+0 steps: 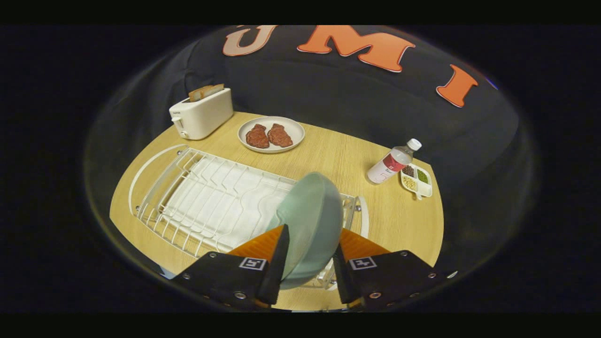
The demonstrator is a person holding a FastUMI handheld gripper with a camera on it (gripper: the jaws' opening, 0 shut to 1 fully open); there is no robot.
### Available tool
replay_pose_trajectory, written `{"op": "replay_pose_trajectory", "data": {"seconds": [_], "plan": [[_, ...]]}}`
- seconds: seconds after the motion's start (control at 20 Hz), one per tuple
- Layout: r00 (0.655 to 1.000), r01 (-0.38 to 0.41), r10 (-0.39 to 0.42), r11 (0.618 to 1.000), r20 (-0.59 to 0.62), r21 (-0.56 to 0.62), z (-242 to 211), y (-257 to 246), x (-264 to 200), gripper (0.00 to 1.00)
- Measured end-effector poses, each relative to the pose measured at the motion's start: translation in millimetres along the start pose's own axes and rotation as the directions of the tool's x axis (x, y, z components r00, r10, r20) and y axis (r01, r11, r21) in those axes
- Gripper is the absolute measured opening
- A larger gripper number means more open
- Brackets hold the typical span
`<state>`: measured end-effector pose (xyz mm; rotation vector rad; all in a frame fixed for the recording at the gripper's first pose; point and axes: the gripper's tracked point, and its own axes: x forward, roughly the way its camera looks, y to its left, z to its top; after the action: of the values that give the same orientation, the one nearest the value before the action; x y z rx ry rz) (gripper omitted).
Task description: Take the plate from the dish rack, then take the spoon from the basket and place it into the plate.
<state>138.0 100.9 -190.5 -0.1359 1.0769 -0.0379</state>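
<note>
A pale green plate (310, 220) stands on edge between my fingers, tilted, above the near right end of the white wire dish rack (206, 202). My gripper (310, 258) is shut on the plate, one finger pressing each face near its lower rim. The rack lies on the wooden table (338, 159) with no other dishes in its slots.
A white toaster (201, 114) with bread slices stands at the far left. A white plate with two brown meat pieces (271, 134) sits beyond the rack. To the right lie a small bottle (392, 162) and a divided dish of seeds (416, 180).
</note>
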Motion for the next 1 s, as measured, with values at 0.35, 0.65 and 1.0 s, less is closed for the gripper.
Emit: {"op": "replay_pose_trajectory", "data": {"seconds": [0.35,0.65,1.0], "plan": [[0.998,0.036,-0.041,0.994,0.044,0.102,16.0,-17.7,-11.0,0.37],[0.988,-0.019,-0.009,0.984,0.151,0.179,33.8,-36.4,-51.0,0.24],[0.945,-0.107,0.030,0.970,0.327,0.220,18.9,-47.0,-129.0,0.24]]}}
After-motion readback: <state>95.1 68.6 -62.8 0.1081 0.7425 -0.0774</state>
